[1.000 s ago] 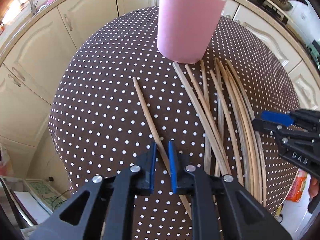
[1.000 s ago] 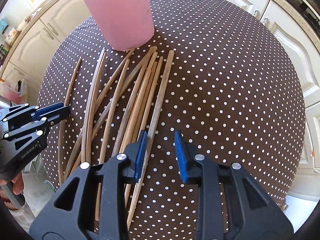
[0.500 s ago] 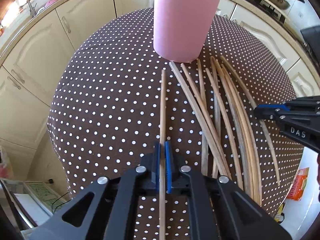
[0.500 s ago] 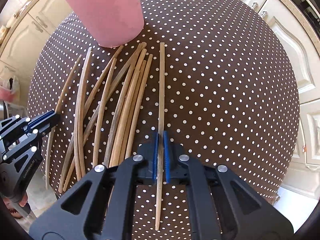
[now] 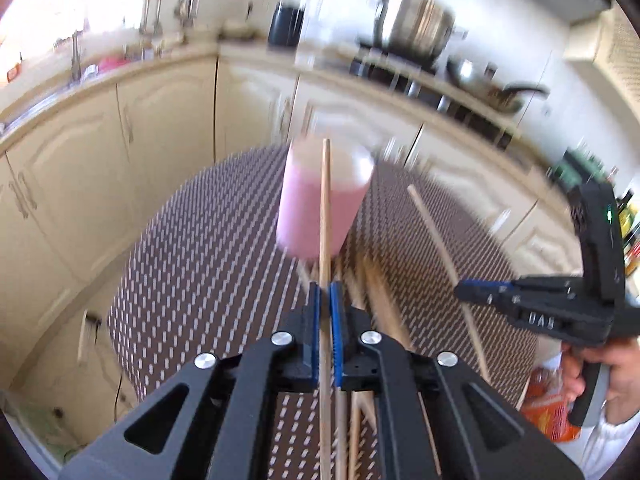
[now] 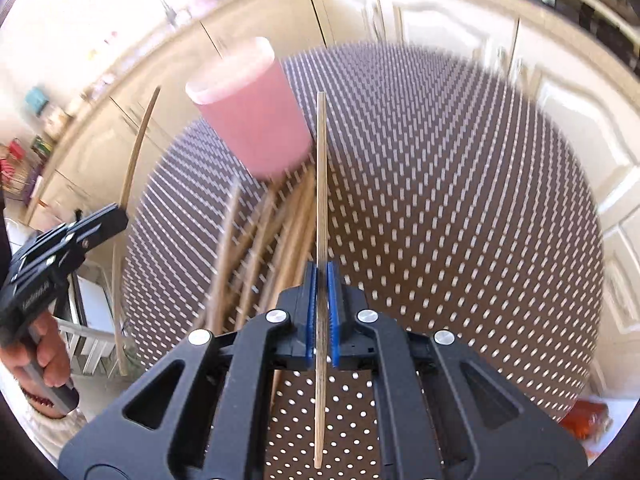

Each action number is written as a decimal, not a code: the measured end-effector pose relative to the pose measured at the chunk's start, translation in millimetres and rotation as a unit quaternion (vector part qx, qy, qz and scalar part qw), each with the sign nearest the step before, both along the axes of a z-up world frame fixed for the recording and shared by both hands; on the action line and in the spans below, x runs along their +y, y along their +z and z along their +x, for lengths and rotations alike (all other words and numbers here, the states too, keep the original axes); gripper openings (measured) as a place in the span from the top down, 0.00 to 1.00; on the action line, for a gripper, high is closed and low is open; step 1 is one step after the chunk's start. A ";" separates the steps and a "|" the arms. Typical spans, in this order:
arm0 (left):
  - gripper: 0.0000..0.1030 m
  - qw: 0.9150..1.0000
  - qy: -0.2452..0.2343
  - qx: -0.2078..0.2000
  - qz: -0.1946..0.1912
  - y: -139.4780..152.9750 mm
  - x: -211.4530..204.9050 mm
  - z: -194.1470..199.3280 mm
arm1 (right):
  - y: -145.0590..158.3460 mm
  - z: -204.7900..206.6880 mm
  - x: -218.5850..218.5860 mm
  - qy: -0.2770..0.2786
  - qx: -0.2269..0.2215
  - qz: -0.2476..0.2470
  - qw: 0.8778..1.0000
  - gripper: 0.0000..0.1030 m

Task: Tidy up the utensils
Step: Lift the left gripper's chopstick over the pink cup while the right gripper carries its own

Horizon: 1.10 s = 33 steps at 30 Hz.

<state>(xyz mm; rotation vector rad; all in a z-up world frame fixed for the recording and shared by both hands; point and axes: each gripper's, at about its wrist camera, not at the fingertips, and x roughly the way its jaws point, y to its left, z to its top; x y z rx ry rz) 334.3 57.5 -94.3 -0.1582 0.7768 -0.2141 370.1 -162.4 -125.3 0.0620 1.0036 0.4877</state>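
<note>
Room: kitchen with cream cabinets, round bench (image 6: 460, 208) under a dotted brown cloth.
Left gripper (image 5: 325, 300): clenched on one stick (image 5: 325, 208), its long axis running straight ahead across the pink cup (image 5: 324, 208).
Right gripper (image 6: 321, 280): clenched on another stick (image 6: 321, 168), whose far end is just right of the cup.
Loose sticks (image 6: 288, 220): lying on the bench between both grippers, fanning toward the cup.
Coming move, likely: tip each stick's end up over the cup's rim; the left looks better lined up.
</note>
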 end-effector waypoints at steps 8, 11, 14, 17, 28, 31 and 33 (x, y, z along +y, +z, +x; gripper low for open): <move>0.95 0.991 0.010 -0.128 -0.033 54.9 -18.2 21.4 | 61.9 -14.4 3.4 0.007 -0.145 0.071 0.987 0.94; 0.95 0.984 0.017 -0.174 -0.031 67.7 -25.3 35.5 | 79.8 -4.7 18.0 0.000 -0.202 0.087 0.975 0.94; 0.95 0.975 0.027 -0.219 -0.030 78.8 -25.4 49.0 | 95.9 6.4 32.8 -0.016 -0.245 0.117 0.962 0.94; 0.95 0.964 0.039 -0.260 -0.035 88.1 -25.3 64.0 | 105.9 24.5 38.5 -0.028 -0.279 0.145 0.949 0.94; 0.94 0.942 0.077 -0.322 -0.045 79.7 -20.5 122.8 | 101.1 83.0 57.4 -0.051 -0.333 0.178 0.925 0.94; 0.94 0.945 0.081 -0.315 -0.039 64.6 -18.9 132.1 | 86.9 90.2 59.2 -0.052 -0.328 0.177 0.927 0.94; 0.94 0.947 0.082 -0.307 -0.040 52.2 -14.5 134.0 | 77.3 91.8 60.5 -0.048 -0.325 0.171 0.929 0.94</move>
